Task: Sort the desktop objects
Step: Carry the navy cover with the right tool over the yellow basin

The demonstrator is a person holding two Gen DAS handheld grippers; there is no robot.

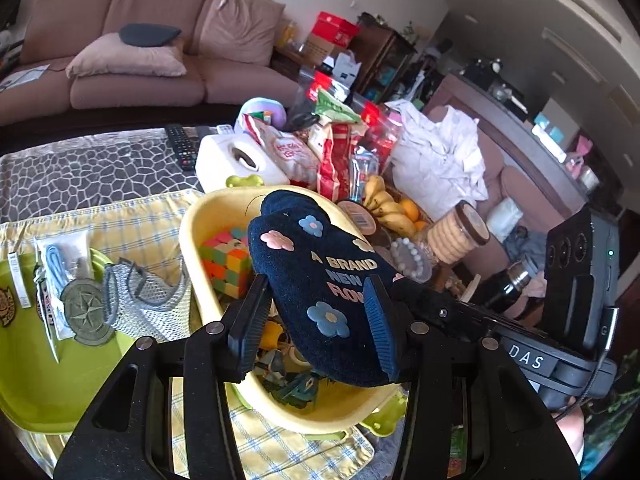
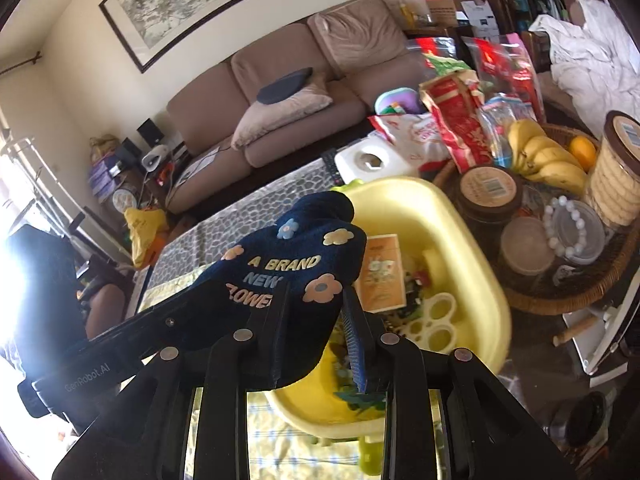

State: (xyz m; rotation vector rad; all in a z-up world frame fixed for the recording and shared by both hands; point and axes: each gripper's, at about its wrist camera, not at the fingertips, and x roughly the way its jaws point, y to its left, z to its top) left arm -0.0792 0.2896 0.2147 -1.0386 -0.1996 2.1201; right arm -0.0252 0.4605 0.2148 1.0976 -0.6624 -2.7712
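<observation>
Brown sofa [image 1: 160, 60]; framed painting [image 2: 192, 4]; bananas [image 2: 548, 156] in basket [image 2: 580, 296].

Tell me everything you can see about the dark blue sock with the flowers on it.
The navy sock looks thick and fuzzy, with pink, blue and cream flower patches and lettering starting "A BRAND NEW". It is doubled over and held in the air above the yellow tub, pinched at once by the left tongs and the right tongs. Nothing else visibly touches it.
</observation>
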